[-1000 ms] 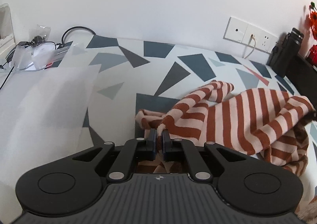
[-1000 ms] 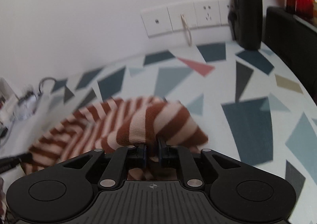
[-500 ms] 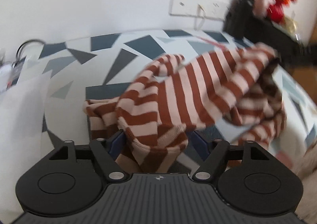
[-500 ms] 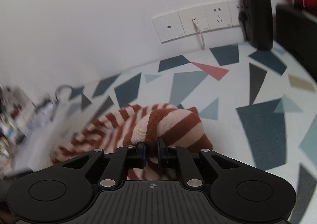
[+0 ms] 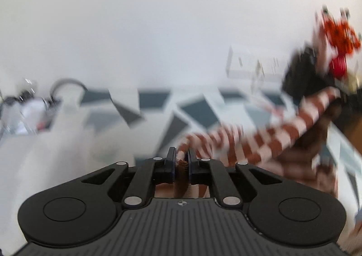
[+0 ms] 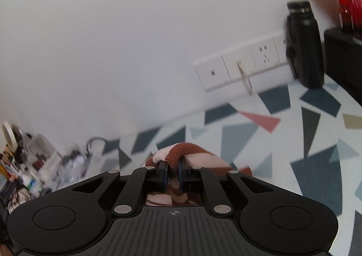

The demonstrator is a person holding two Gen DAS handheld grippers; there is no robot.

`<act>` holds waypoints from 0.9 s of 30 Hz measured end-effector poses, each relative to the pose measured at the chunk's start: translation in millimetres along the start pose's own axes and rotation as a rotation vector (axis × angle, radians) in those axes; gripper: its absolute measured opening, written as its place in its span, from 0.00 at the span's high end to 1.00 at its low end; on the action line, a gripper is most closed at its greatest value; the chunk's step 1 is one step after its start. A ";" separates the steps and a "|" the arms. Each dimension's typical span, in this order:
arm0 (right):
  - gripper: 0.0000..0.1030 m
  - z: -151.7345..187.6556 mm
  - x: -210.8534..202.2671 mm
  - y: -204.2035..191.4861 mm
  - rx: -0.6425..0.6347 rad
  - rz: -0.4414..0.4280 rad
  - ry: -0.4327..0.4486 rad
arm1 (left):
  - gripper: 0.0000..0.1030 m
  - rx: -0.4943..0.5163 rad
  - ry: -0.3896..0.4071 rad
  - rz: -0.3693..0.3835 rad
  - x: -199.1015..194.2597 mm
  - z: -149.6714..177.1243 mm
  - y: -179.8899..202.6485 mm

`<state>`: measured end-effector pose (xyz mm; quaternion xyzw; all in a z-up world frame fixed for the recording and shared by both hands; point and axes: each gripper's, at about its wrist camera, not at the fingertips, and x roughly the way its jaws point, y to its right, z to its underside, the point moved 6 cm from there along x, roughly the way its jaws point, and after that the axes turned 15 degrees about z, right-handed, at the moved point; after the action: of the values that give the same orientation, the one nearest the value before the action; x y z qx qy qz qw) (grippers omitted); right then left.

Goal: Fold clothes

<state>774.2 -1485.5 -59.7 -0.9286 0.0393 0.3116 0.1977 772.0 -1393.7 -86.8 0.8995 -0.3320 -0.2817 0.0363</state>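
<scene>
We've got the left gripper point(image 5: 181, 161) closing down on an edge of the striped sweater point(image 5: 267, 140), with the knit pinched right between the jaws, and the rest of it stretches off to the right above the patterned tabletop point(image 5: 156, 100), all pretty blurry. Our right gripper point(image 6: 173, 171) is clamped tight on another bunched fold of the same sweater, which humps up over the fingertips, with the wall sockets point(image 6: 239, 68) and a black bottle point(image 6: 304, 45) behind it.

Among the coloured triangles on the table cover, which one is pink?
The pink triangle below the wall sockets, pointing right-down; every other patch on the table cover is blue, grey or tan.
</scene>
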 end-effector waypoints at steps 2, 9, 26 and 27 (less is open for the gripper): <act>0.93 -3.9 -2.4 -1.3 0.001 -0.006 0.011 | 0.91 0.004 0.041 -0.010 -7.2 -13.7 -1.4; 0.92 15.5 4.5 -8.0 -0.076 -0.025 -0.056 | 0.91 -0.033 0.002 -0.057 -4.2 0.0 -15.5; 0.53 97.1 39.6 37.5 -0.166 0.142 -0.318 | 0.91 -0.145 -0.160 -0.255 -7.6 77.4 -81.8; 0.50 97.5 40.6 40.3 -0.153 0.150 -0.320 | 0.90 -0.129 -0.176 -0.244 -5.1 78.7 -77.4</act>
<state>744.1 -1482.3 -168.6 -0.8740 0.0526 0.4712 0.1068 771.7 -1320.8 -169.8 0.9008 -0.2033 -0.3826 0.0303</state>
